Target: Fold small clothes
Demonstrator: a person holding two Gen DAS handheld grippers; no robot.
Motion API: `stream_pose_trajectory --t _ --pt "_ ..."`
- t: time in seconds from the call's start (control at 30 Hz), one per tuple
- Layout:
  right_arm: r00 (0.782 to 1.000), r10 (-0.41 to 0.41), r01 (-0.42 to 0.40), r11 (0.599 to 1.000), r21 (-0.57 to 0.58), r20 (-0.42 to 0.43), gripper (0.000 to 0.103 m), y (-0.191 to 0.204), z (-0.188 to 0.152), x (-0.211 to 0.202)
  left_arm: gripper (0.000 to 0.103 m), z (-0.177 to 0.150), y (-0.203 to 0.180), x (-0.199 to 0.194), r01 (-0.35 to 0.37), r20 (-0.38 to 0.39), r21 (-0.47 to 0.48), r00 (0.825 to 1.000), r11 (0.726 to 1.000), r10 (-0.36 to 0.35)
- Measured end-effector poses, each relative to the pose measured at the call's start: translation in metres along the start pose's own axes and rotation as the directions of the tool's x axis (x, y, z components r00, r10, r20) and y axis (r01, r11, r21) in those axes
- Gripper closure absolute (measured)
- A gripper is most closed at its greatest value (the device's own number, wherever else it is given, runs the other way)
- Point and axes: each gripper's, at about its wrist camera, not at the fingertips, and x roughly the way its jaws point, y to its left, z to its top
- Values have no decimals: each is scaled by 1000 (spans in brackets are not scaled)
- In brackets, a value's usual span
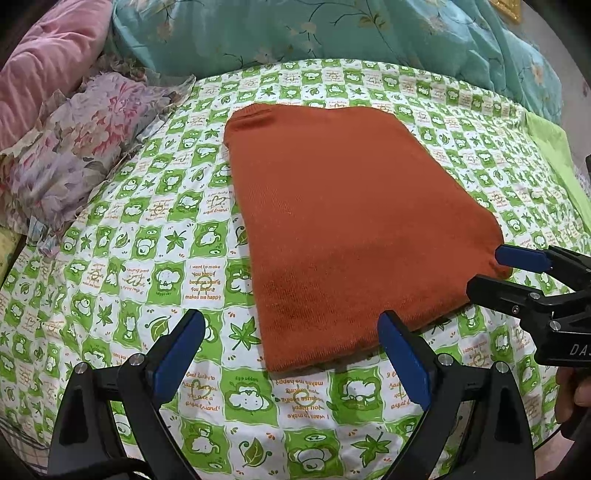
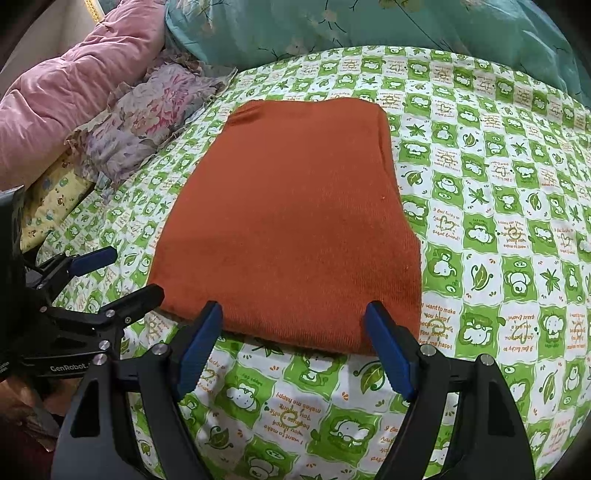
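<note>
A rust-orange knitted garment (image 1: 343,229) lies folded into a flat rectangle on the green-and-white patterned bed sheet (image 1: 155,236). It also shows in the right wrist view (image 2: 291,221). My left gripper (image 1: 291,354) is open and empty, just in front of the garment's near left corner. My right gripper (image 2: 293,343) is open and empty, its fingertips at the garment's near edge. The right gripper shows at the right of the left wrist view (image 1: 491,273), and the left gripper shows at the left of the right wrist view (image 2: 136,273).
A floral purple pillow (image 1: 74,155) and a pink quilt (image 1: 44,62) lie at the left. A teal floral duvet (image 1: 332,33) lies bunched along the back. A light green cloth (image 1: 554,147) lies at the right edge.
</note>
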Motion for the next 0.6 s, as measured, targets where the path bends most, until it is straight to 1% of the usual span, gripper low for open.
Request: stream_pose_trajectory --t 0.6 --pt "1000 5 -5 1000 10 20 23 2 7 -3 8 8 4 2 25 -5 -28 1000 999 -25"
